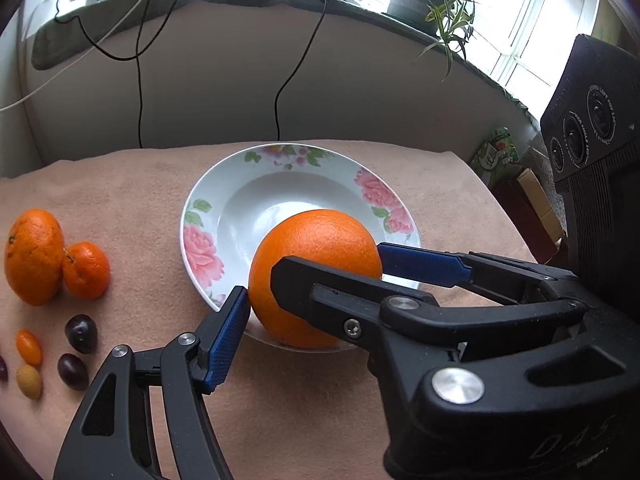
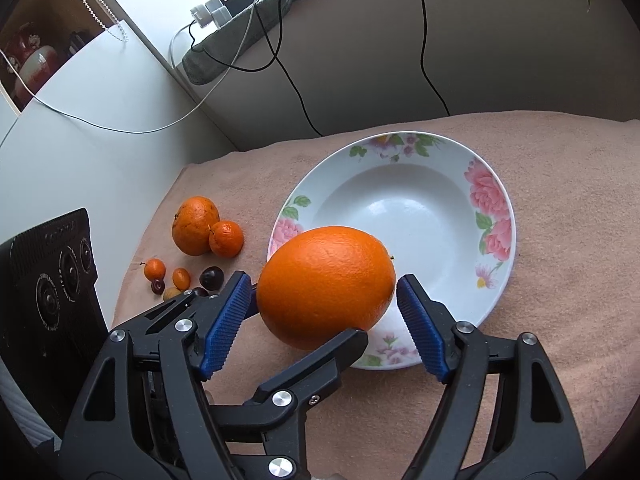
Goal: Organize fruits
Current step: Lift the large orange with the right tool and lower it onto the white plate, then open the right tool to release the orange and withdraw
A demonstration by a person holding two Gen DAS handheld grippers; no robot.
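A large orange (image 1: 316,276) (image 2: 326,286) hangs over the near rim of a white floral plate (image 1: 280,160) (image 2: 492,216). Both grippers reach in around it. In the left wrist view my left gripper (image 1: 314,280) has its blue pads (image 1: 228,332) against the orange's sides, and a black finger of the other gripper crosses in front. In the right wrist view my right gripper (image 2: 324,312) brackets the orange, pads (image 2: 420,332) close to it; contact is unclear. The plate is empty.
On the pink cloth left of the plate lie two mandarins (image 1: 34,256) (image 2: 226,239), dark plums (image 1: 81,333) (image 2: 211,277) and small kumquats (image 1: 29,346) (image 2: 181,278). A wall with hanging cables and a windowsill with a potted plant (image 1: 436,4) stand behind.
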